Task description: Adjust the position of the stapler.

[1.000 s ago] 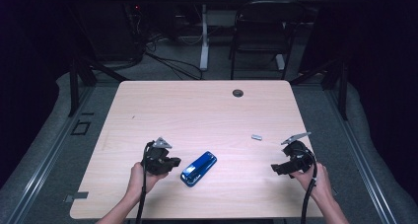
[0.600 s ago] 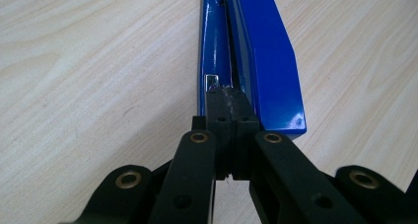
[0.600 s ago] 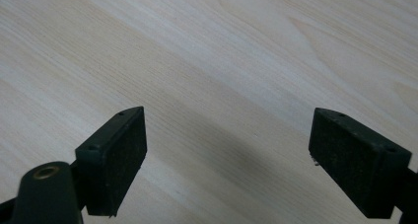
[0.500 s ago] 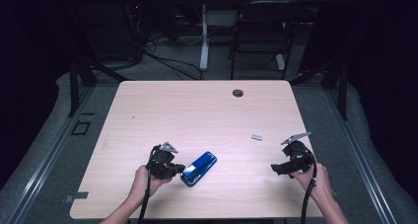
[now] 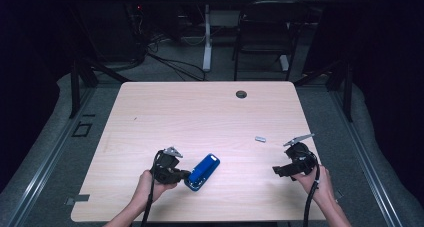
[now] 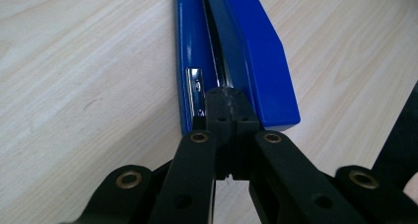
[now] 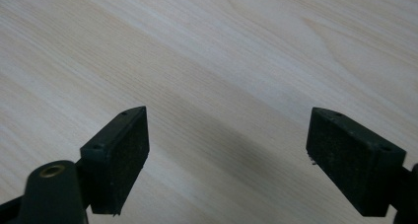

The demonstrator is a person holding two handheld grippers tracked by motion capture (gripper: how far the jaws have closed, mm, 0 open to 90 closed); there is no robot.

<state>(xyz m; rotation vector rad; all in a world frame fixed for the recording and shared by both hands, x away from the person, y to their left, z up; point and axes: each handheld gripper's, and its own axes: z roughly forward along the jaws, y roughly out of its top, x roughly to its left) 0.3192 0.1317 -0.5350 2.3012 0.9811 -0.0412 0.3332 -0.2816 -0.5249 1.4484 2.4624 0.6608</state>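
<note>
A blue stapler [image 5: 202,171] lies flat on the wooden table [image 5: 200,117], front centre, pointing away to the right. My left gripper [image 5: 186,175] is at its near left end. In the left gripper view the stapler [image 6: 256,51] runs up and away, and the left gripper [image 6: 227,98] has its jaws pressed together. Their tips rest against the stapler's near end, at the slot between the blue top and the base. My right gripper [image 5: 276,170] sits low over bare wood at the front right. In its own view the right gripper [image 7: 229,150] stands wide open with nothing between its jaws.
A small silver piece [image 5: 260,139] lies on the table just beyond the right gripper. A dark round grommet [image 5: 241,94] sits near the table's far edge. Cables and desk legs stand on the floor behind.
My left gripper has slid right across the table until its tips meet the stapler's near end. The right gripper and the stapler have stayed put.
</note>
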